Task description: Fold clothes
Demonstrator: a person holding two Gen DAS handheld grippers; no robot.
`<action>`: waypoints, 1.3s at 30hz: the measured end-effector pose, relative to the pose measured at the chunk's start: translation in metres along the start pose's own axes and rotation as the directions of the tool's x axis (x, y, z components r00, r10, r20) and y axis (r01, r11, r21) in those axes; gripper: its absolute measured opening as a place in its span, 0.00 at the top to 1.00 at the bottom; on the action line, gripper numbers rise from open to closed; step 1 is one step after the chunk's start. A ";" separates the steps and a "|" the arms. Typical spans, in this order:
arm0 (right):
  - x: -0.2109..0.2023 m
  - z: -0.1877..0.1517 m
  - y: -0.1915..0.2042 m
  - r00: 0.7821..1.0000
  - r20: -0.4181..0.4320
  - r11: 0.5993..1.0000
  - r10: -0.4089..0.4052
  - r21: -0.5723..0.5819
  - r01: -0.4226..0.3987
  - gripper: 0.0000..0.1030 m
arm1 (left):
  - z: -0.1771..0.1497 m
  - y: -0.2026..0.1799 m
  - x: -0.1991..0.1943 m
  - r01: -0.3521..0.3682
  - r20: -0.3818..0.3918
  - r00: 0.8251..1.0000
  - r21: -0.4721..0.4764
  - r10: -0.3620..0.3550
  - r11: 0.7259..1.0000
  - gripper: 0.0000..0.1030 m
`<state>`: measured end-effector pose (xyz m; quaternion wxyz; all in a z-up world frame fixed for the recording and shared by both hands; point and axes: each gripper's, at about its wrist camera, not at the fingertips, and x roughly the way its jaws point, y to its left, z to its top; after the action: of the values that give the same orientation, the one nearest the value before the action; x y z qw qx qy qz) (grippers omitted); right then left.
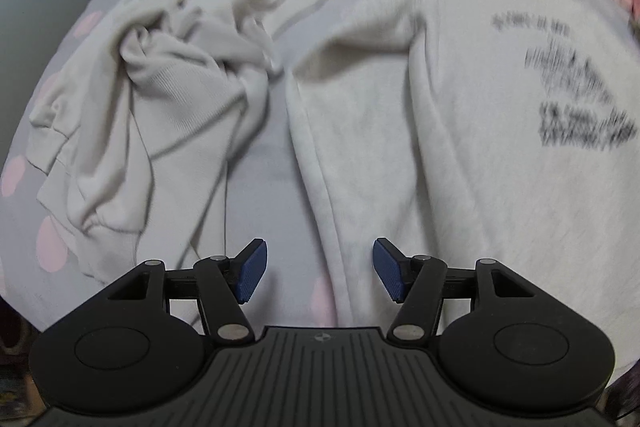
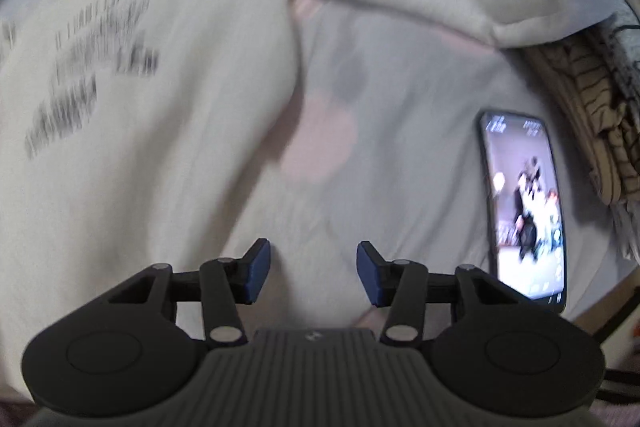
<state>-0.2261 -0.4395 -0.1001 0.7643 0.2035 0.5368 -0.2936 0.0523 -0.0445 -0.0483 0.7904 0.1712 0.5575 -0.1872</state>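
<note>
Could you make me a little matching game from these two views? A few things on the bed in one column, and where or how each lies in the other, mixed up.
Things:
1. printed sweatshirt
2. crumpled cream garment
3. phone
4. striped fabric pile

States:
A. heaped at the bed's right edge, beyond the phone
B. bunched in wrinkles, left of the sweatshirt
C. lying flat with its screen lit
D. spread out, dark lettering facing up

Pairs: 1-D, 2-B, 3-C, 4-A
</note>
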 end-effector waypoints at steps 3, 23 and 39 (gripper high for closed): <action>0.004 -0.014 0.025 0.995 0.075 0.983 -0.069 -0.164 0.080 0.50 | -0.003 -0.006 0.013 -0.020 -0.039 0.999 0.025 0.020 0.999 0.45; -0.040 -0.027 -0.014 0.998 -0.059 0.997 -0.017 -0.072 0.012 0.88 | -0.007 -0.015 0.017 -0.034 -0.054 0.998 0.068 0.037 0.997 0.45; -0.038 -0.062 0.016 0.976 0.073 0.910 -0.203 -0.354 0.216 0.77 | -0.004 -0.023 0.014 -0.016 -0.047 0.999 0.105 0.021 0.994 0.45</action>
<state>-0.2680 -0.3801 -0.0855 0.7619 -0.0037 0.5867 -0.2742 0.0420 -0.0637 -0.0647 0.7684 0.2220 0.5642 -0.2048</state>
